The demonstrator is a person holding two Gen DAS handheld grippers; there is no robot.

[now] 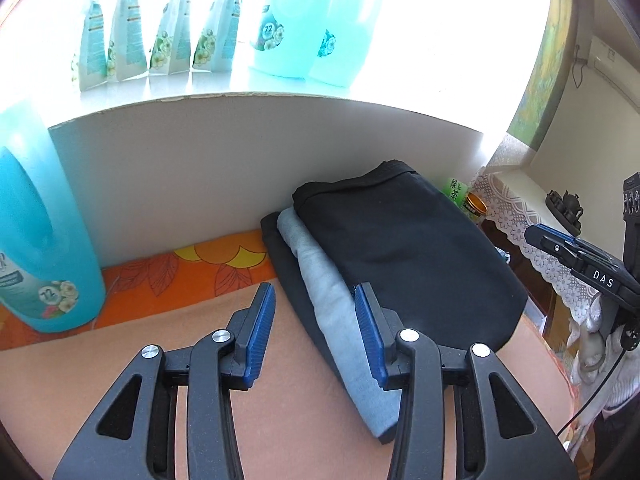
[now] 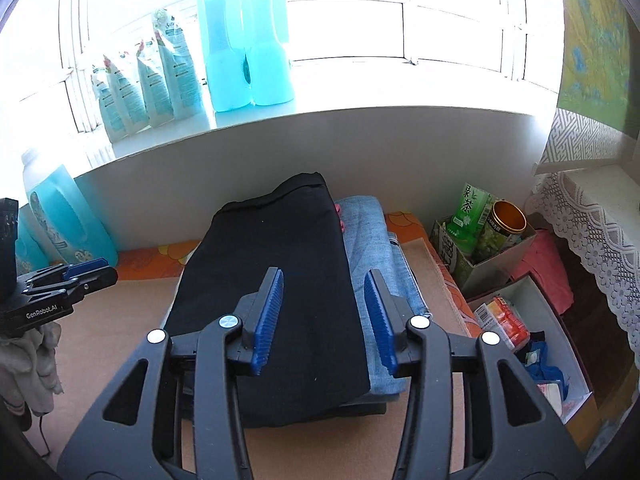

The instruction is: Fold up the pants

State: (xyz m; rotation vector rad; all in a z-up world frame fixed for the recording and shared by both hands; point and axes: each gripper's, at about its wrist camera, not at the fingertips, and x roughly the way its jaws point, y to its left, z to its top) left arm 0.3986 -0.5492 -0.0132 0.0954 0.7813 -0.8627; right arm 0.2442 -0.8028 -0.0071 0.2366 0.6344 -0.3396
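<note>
Folded black pants (image 1: 412, 256) lie on top of a stack of folded clothes, over a light blue folded garment (image 1: 332, 300) and a dark one below. The stack also shows in the right wrist view, black pants (image 2: 276, 280) above the light blue garment (image 2: 380, 264). My left gripper (image 1: 316, 336) is open and empty, just left of the stack's near edge. My right gripper (image 2: 324, 320) is open and empty, hovering over the black pants. Each gripper shows in the other's view: the right gripper (image 1: 576, 256) and the left gripper (image 2: 68, 280).
A blue detergent jug (image 1: 36, 232) stands at the left on the orange floral cloth (image 1: 180, 264). A white wall (image 1: 240, 168) and a windowsill with several pouches and jugs (image 1: 296, 20) are behind. Boxes with tea cartons and a tin (image 2: 480, 224) sit right of the stack.
</note>
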